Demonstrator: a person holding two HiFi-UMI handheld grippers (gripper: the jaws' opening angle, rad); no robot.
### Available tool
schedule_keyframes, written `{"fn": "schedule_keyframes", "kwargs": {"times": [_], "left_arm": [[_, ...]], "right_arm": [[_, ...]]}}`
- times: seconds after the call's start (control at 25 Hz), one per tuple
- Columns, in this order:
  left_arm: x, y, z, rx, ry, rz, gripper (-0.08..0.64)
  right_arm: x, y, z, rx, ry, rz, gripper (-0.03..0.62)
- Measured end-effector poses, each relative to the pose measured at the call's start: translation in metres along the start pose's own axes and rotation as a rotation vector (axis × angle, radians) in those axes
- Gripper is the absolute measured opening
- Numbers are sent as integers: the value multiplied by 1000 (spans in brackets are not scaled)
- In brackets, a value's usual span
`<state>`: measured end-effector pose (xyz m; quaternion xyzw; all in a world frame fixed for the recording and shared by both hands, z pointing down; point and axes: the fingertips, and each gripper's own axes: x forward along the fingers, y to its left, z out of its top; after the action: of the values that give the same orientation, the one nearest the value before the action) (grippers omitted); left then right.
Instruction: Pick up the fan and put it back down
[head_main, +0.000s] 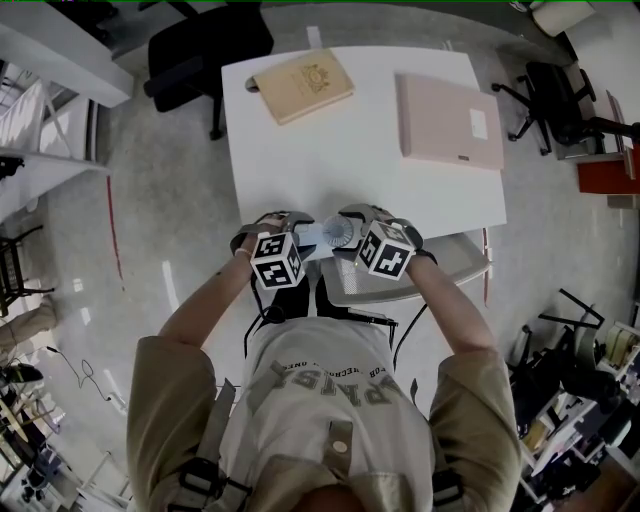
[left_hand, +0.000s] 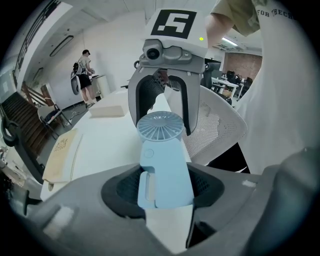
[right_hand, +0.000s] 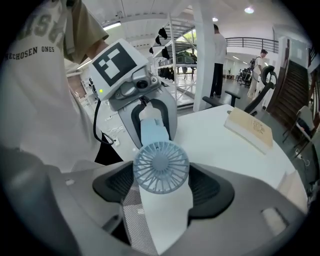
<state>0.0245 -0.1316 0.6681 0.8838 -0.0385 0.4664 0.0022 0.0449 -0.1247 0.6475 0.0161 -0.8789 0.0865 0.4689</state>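
A light blue handheld fan (head_main: 328, 234) hangs over the front edge of the white table (head_main: 300, 170), held between both grippers. My left gripper (head_main: 300, 238) comes from the left and is shut on the fan's handle (left_hand: 162, 170). In the left gripper view its jaws (left_hand: 165, 186) press the handle's two sides. My right gripper (head_main: 350, 233) comes from the right and is shut on the round grille head (right_hand: 161, 167). Each gripper faces the other: the right gripper (left_hand: 162, 97) shows beyond the fan in the left gripper view, the left gripper (right_hand: 150, 120) beyond it in the right gripper view.
A tan book (head_main: 302, 85) lies at the table's far left and a pink flat case (head_main: 450, 122) at its far right. A grey mesh chair (head_main: 455, 262) stands just under the grippers, a black chair (head_main: 205, 50) beyond the table. People stand far off.
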Motion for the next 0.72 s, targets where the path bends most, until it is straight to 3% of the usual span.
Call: {"fn": "schedule_keyframes", "kwargs": {"times": [0.28, 0.56, 0.72], "left_arm": [[8, 20, -4, 55, 33, 50, 224], [23, 39, -15, 60, 58, 74, 225], [33, 40, -23, 1, 76, 33, 242]], "right_arm": [[8, -19, -5, -9, 18, -60, 333], [19, -37, -7, 18, 9, -110, 333], [26, -42, -15, 29, 33, -119, 333]]}}
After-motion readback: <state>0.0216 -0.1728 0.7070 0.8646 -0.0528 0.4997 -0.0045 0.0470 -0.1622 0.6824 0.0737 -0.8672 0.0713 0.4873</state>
